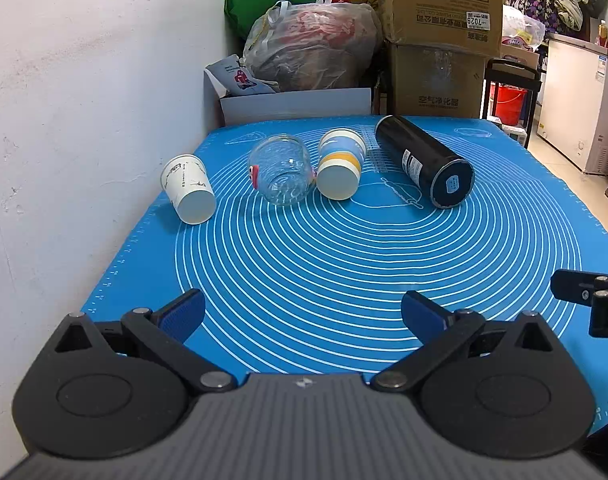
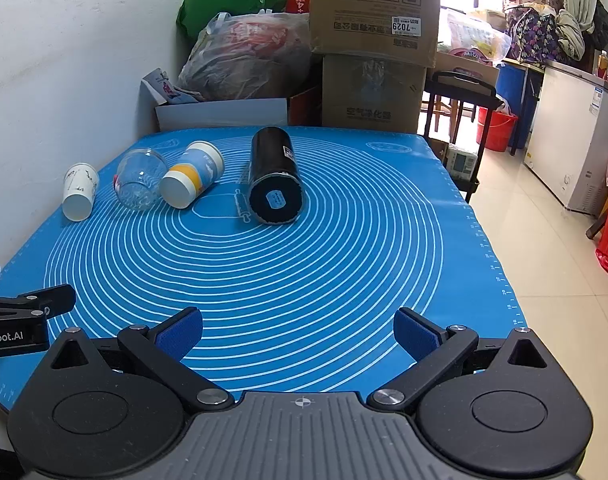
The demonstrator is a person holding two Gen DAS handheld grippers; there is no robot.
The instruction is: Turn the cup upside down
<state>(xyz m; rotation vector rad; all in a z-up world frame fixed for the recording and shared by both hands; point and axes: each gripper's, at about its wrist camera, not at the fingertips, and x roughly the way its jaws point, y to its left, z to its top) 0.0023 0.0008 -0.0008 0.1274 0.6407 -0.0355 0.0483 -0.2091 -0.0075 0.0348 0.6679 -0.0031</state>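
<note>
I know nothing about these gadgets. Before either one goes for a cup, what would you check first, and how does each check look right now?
1. Left hand-held gripper open and empty: ok.
2. Right hand-held gripper open and empty: ok.
3. Cups within sight: ok. White cup, glass, blue cup and black flask all lie on their sides on the mat.
4. Room to grasp: not ok for the glass and blue cup, which look to be touching; ok for the white cup, which lies apart.
5. Clear path from grippers to cups: ok.
6. Any cup flipped already: not ok, none stands upside down.
</note>
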